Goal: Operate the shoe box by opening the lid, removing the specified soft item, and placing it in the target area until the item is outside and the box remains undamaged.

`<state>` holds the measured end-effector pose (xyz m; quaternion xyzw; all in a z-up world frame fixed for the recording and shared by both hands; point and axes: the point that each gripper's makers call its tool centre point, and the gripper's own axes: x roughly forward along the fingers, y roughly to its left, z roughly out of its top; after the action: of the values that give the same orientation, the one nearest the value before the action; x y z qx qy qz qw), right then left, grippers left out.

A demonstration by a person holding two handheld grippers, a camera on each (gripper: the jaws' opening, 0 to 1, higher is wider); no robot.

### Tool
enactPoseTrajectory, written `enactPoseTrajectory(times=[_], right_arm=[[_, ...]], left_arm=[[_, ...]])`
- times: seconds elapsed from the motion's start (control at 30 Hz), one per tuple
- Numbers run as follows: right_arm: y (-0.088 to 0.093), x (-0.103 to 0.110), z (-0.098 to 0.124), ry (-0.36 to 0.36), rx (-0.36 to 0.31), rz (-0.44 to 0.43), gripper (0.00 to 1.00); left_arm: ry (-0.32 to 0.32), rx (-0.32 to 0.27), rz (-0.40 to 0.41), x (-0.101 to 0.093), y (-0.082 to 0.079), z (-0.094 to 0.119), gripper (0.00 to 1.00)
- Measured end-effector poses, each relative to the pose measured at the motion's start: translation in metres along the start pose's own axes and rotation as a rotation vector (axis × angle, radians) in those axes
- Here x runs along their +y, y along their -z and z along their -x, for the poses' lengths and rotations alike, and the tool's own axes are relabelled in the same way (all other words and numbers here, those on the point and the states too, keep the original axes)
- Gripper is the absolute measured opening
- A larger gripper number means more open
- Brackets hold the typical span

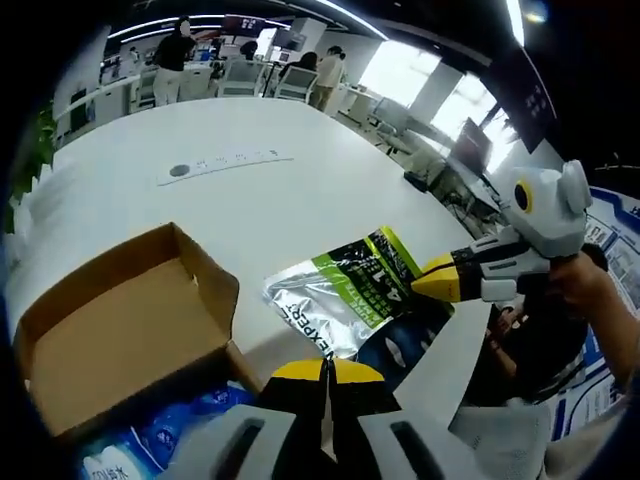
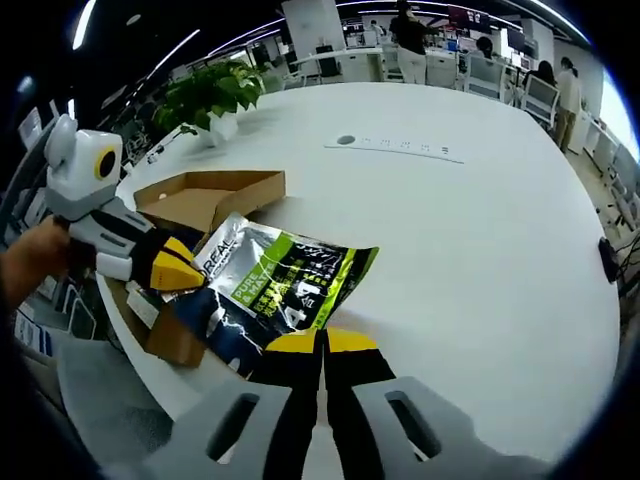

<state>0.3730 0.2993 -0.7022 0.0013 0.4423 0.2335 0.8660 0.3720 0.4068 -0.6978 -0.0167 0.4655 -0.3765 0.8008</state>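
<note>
The brown shoe box (image 1: 120,320) stands open at the table's near edge, its lid (image 2: 210,198) folded back. A silver, green and dark blue soft pouch (image 1: 350,290) (image 2: 285,280) is out over the box's corner and the table edge. In the right gripper view my right gripper (image 2: 322,345) is shut on the pouch's near edge; it enters the left gripper view from the right (image 1: 432,280). My left gripper (image 1: 322,372) is shut, its tips right at the pouch's other edge (image 2: 178,268); I cannot tell whether it pinches it.
Blue packets (image 1: 150,440) lie in the box below the lid. The round white table (image 2: 450,230) carries a white strip (image 1: 225,163) near its middle and a potted plant (image 2: 210,95) at its edge. People and desks stand beyond.
</note>
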Motion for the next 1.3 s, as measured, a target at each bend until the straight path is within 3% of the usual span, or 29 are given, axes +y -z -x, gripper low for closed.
enactPoseTrajectory(times=[0.8, 1.3], right_arm=[[-0.006, -0.039, -0.045, 0.024, 0.027, 0.042, 0.0], [0.007, -0.049, -0.069, 0.02, 0.044, 0.026, 0.0]], left_arm=[[-0.063, 0.15, -0.162, 0.015, 0.0, -0.054, 0.0], [-0.117, 0.262, -0.437, 0.024, 0.008, -0.074, 0.01]])
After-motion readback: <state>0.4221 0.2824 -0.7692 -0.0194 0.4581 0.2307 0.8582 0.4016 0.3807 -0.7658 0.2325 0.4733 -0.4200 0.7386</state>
